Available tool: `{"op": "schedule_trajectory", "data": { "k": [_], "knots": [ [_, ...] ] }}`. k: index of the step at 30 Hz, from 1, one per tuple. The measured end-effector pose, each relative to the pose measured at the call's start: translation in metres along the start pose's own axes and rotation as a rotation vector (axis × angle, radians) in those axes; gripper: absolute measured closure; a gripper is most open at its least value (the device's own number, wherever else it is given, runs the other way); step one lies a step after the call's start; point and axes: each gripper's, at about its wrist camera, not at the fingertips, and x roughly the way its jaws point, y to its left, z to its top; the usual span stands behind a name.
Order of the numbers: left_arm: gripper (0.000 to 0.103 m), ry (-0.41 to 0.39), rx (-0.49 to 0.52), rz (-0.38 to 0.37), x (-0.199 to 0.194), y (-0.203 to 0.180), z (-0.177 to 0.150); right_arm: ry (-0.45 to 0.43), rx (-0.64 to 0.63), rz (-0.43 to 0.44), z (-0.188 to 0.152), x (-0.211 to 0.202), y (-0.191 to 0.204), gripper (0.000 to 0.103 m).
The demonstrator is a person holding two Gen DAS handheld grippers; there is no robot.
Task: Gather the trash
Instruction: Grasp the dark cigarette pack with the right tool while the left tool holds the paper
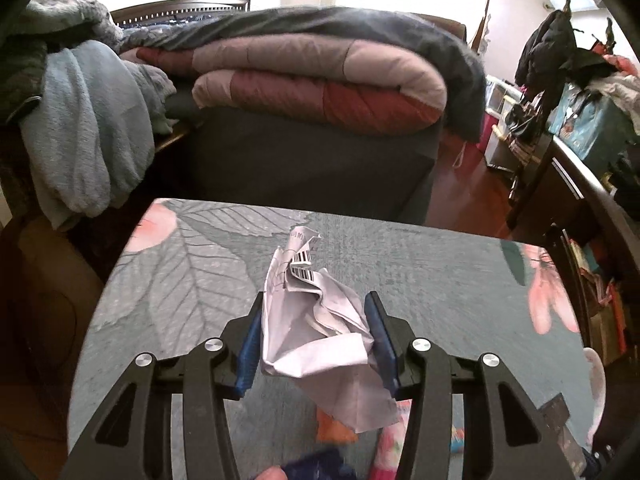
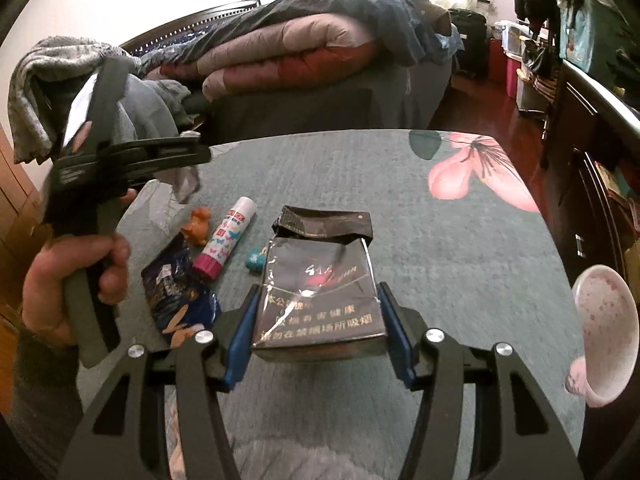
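My left gripper [image 1: 315, 302] is shut on a crumpled white paper [image 1: 320, 320] with a barcode, held up above the round table [image 1: 440, 280] covered in a teal flowered cloth. In the right wrist view the left gripper [image 2: 188, 156] hangs at the upper left in a person's hand [image 2: 72, 280], a scrap of the paper [image 2: 186, 182] dangling from it. My right gripper [image 2: 319, 291] is shut on a black cigarette pack [image 2: 316, 316] with its lid flipped open, blue pads pressed on both its sides, low over the table [image 2: 440, 260].
Left of the pack lie a dark blue wrapper [image 2: 176, 288], a glue stick [image 2: 228, 236], a small orange figure [image 2: 198, 224] and a small teal piece [image 2: 256, 260]. A pink bowl [image 2: 606, 332] sits at the table's right edge. A bed with folded quilts [image 1: 320, 80] stands behind.
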Motion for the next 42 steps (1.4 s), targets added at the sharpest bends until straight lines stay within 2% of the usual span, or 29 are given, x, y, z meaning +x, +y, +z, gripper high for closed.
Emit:
{"op": "schedule_trajectory", "data": {
  "k": [9, 15, 22, 33, 42],
  "knots": [
    [0.052, -0.062, 0.043, -0.055, -0.066, -0.018, -0.023, -0.004, 0.028, 0.006, -0.024, -0.030, -0.008, 0.046],
    [0.051, -0.088, 0.088, -0.067, -0.095, -0.039, -0.042, -0.020, 0.032, -0.007, -0.039, -0.049, -0.009, 0.046],
    [0.050, -0.113, 0.140, -0.120, -0.122, -0.073, -0.057, -0.055, 0.051, -0.039, -0.053, -0.075, -0.024, 0.046],
    [0.049, -0.146, 0.237, -0.225, -0.147, -0.146, -0.070, -0.135, 0.140, -0.130, -0.070, -0.121, -0.084, 0.046],
    [0.049, -0.147, 0.325, -0.306, -0.151, -0.215, -0.078, -0.176, 0.236, -0.194, -0.083, -0.146, -0.142, 0.046]
  ]
}}
